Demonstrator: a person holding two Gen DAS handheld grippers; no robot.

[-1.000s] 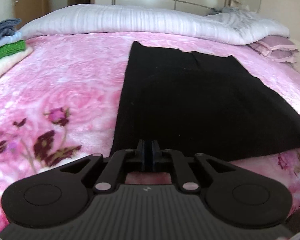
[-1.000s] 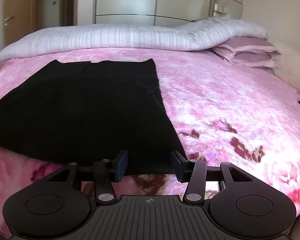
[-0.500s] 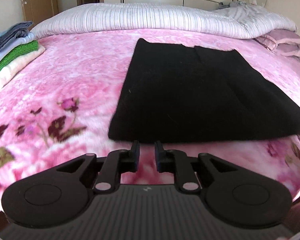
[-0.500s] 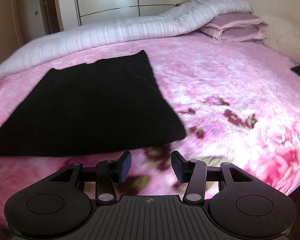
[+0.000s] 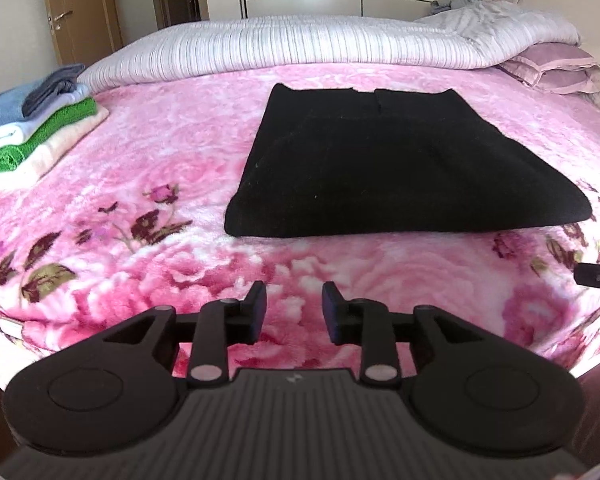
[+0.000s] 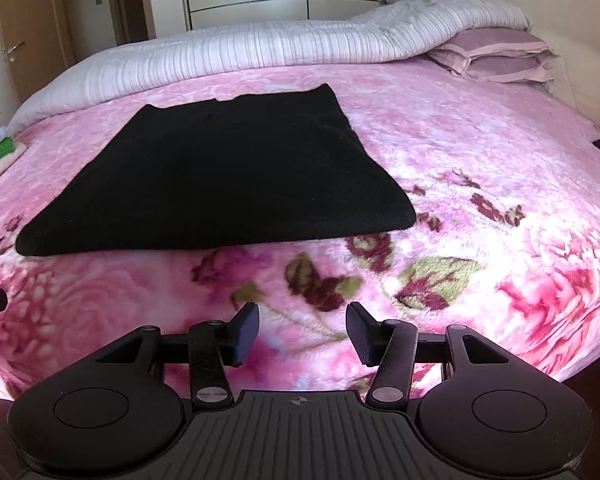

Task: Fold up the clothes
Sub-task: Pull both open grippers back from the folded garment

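Black garment point(image 5: 384, 164): folded flat mid-bed, on pink floral blanket point(image 5: 172, 152). Left claw point(image 5: 294, 316) and right claw point(image 6: 302, 330): empty, opening, short of near hem. Risk: plush blanket pinched with hem, dragging fold askew.

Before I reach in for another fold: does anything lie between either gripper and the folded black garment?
Nothing visible does. Only bare pink floral blanket separates the left gripper and right gripper from the folded black garment; both jaws are opening, empty.
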